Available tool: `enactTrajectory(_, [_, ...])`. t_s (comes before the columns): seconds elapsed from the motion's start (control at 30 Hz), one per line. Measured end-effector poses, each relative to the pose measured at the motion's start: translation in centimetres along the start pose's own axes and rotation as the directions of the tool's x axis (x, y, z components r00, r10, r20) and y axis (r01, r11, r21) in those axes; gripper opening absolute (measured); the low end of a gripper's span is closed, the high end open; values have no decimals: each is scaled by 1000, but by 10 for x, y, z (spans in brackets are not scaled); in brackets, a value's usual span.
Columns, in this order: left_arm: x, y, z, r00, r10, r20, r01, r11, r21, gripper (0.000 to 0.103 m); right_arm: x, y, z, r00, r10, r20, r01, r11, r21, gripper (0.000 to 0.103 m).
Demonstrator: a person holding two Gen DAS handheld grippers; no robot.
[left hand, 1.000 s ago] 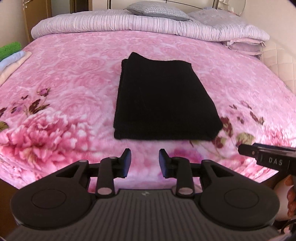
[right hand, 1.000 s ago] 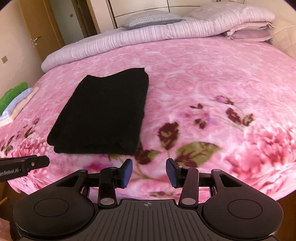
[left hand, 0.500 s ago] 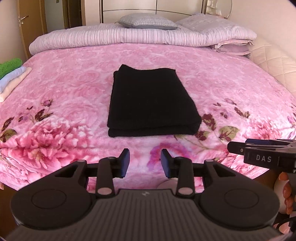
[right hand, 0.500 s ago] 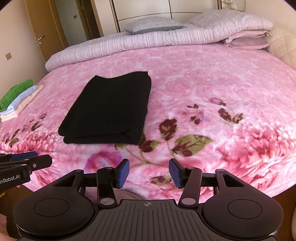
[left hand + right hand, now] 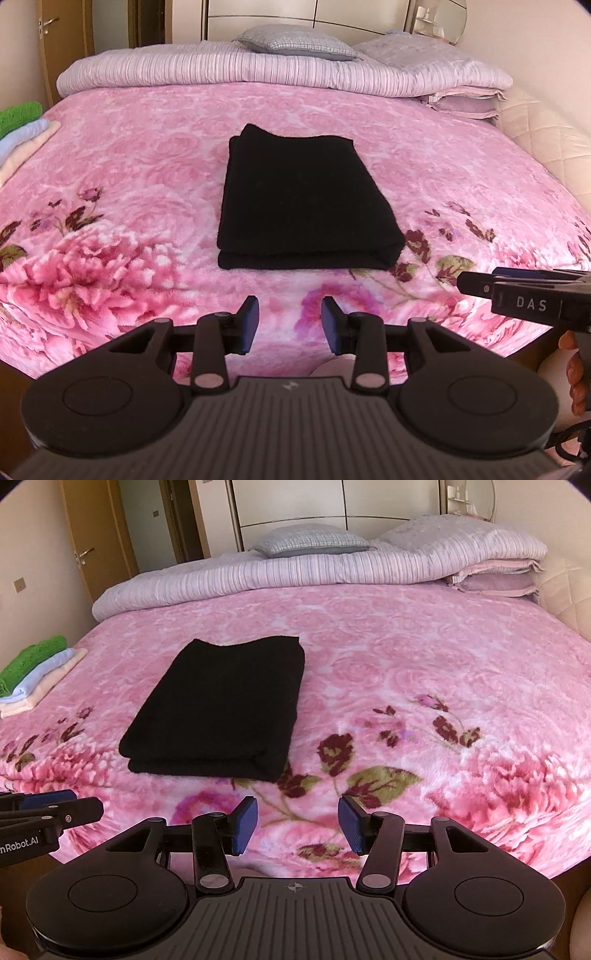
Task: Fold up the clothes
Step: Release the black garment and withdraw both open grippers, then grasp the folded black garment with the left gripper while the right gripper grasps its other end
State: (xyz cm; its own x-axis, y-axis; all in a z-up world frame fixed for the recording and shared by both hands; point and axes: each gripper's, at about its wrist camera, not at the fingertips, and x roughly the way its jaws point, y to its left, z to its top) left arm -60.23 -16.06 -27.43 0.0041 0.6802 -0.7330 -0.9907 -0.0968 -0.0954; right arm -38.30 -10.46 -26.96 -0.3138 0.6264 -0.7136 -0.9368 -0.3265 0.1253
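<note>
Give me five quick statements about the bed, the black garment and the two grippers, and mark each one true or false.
1. The black garment lies folded on the pink floral blanket. True.
2. The left hand-held gripper is clamped on the garment. False: it is open, short of the garment and touching nothing.
3. The right hand-held gripper is open and empty. True.
4. The stack of folded clothes sits on top of the black garment. False: it lies apart, at the blanket's left edge.
5. The stack's top piece is red. False: it is green.
</note>
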Motion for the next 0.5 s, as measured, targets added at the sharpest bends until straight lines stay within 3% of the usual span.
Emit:
enactTrajectory(0.33, [29, 24, 17, 999, 11, -48, -14, 998, -56, 33, 32, 8, 16, 999, -11, -42, 9, 999, -45, 53])
enactTrajectory(0.5, [47, 45, 29, 998, -30, -56, 23, 993, -114, 34, 49, 6, 23, 998, -14, -68, 11, 999, -44, 53])
